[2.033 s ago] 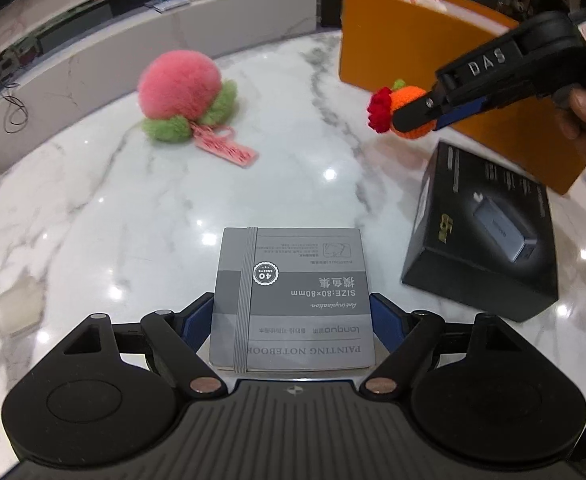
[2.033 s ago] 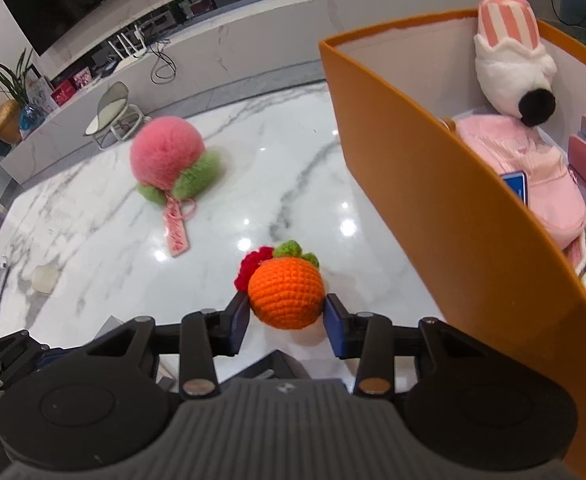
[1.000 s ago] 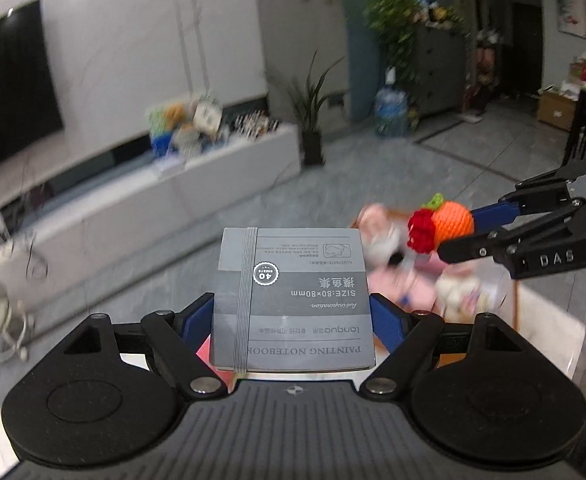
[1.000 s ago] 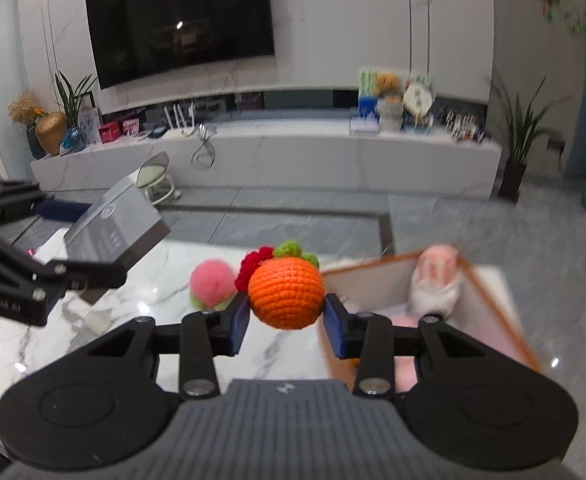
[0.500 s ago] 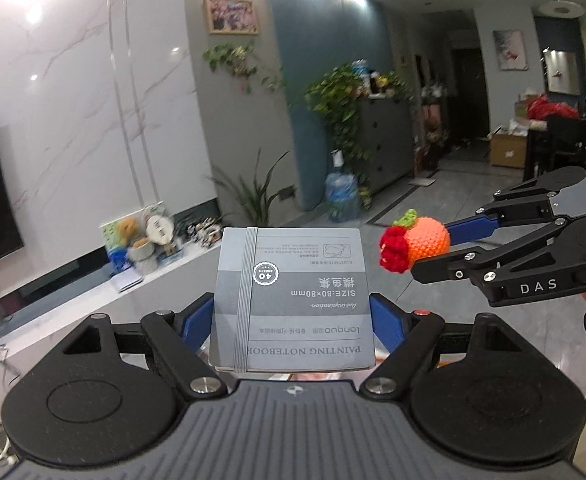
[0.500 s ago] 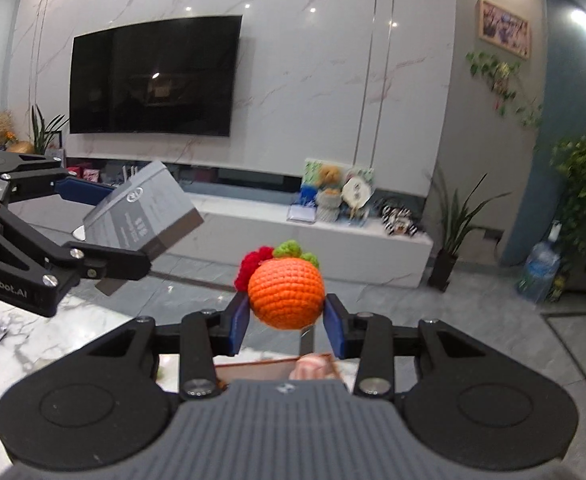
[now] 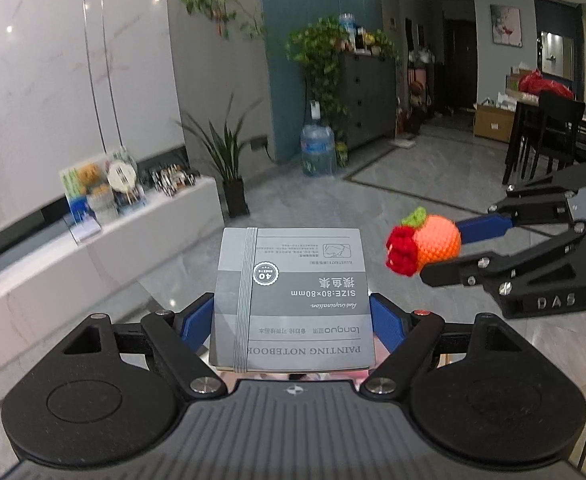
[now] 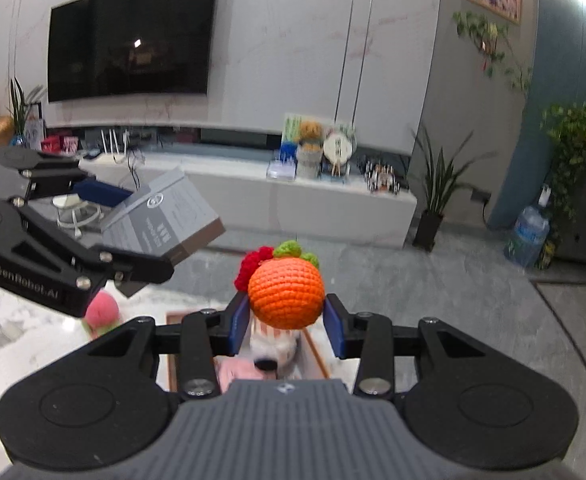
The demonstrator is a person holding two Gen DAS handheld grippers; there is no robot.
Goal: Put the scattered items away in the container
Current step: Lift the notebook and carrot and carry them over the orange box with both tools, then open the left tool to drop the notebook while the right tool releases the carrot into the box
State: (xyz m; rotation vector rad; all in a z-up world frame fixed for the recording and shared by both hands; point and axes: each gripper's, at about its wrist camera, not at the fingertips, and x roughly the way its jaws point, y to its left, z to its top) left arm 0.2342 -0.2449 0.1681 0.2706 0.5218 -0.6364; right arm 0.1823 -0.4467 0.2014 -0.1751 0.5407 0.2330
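My left gripper (image 7: 293,320) is shut on a grey painting notebook (image 7: 291,300) and holds it up in the air. My right gripper (image 8: 287,320) is shut on an orange crocheted fruit (image 8: 286,297) with red and green tufts. Each gripper shows in the other's view: the right one with the fruit (image 7: 433,244) on the right, the left one with the notebook (image 8: 165,216) on the left. Below the right gripper, part of the orange container (image 8: 317,354) shows with plush toys (image 8: 271,350) inside.
A pink and green plush ball (image 8: 101,312) lies on the marble table (image 8: 9,344) at lower left of the right wrist view. A white TV bench (image 8: 293,196), plants and a water bottle (image 7: 317,152) stand in the room beyond.
Both grippers have lifted their items from table height and tilted up, so the views now show the room. The right gripper has tipped down a little, bringing the container into view below it.
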